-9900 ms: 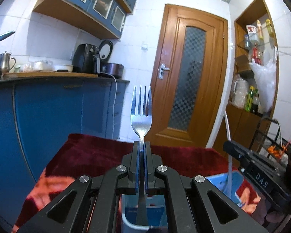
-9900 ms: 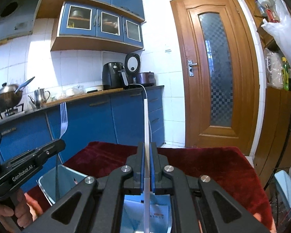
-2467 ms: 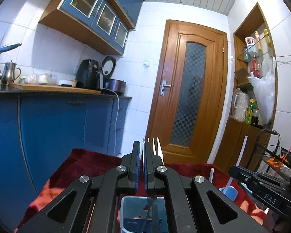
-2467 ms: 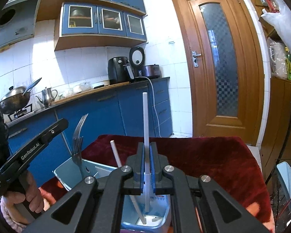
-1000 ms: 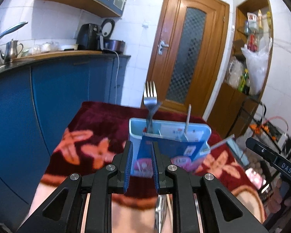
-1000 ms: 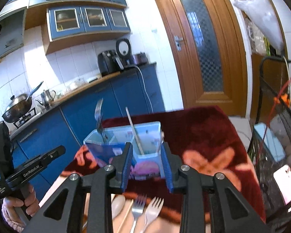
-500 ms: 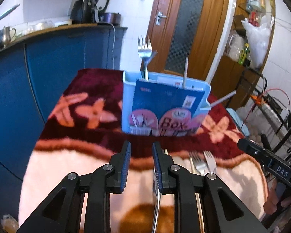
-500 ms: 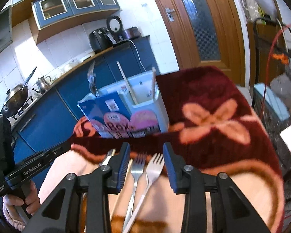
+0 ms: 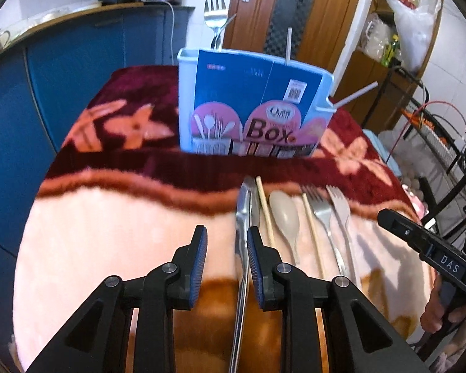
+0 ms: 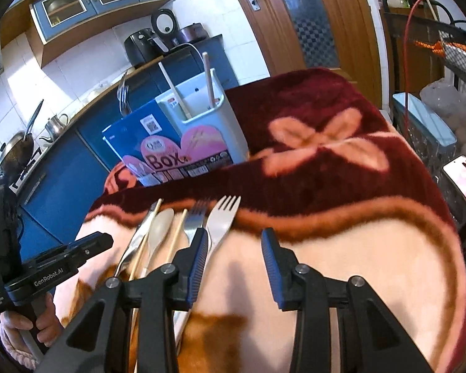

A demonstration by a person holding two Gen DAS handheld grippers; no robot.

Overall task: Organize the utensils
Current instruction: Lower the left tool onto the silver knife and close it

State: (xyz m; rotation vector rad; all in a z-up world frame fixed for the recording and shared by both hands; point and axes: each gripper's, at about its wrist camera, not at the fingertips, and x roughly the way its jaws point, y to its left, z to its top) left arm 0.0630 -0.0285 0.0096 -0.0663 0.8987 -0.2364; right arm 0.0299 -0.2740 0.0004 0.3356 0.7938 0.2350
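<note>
Six utensils lie side by side on the blanket point(image 9: 115, 233) in front of the box point(image 9: 248, 102). From the left they are one steel piece point(image 9: 244, 217) whose kind I cannot tell, a chopstick point(image 9: 264, 208), one beige spoon point(image 9: 284, 214), a second chopstick point(image 9: 312, 230), one steel fork point(image 9: 321, 214) and one pale fork point(image 9: 340, 211). All six have their long axes running from the near edge towards the box, heads and tines at the box end and handles nearer the cameras.

Two kinds of thing stand in the box. At its left end are steel forks point(image 9: 215, 12), tines up; there seem to be two, one of them tilted. Further right are two sticks, one upright point(image 9: 289, 43) and one leaning out over the right end point(image 9: 354, 96).

Both grippers point down at the row. The left gripper point(image 9: 225, 233) has just been opening. Its jaws stand apart over the steel piece, which runs lengthwise between them, close to the right pad, and is not pinched. The right gripper point(image 10: 234, 236) has also just been opening. Its jaws are wide over bare blanket, and the pale fork's handle passes under its left finger point(image 10: 198, 248)
</note>
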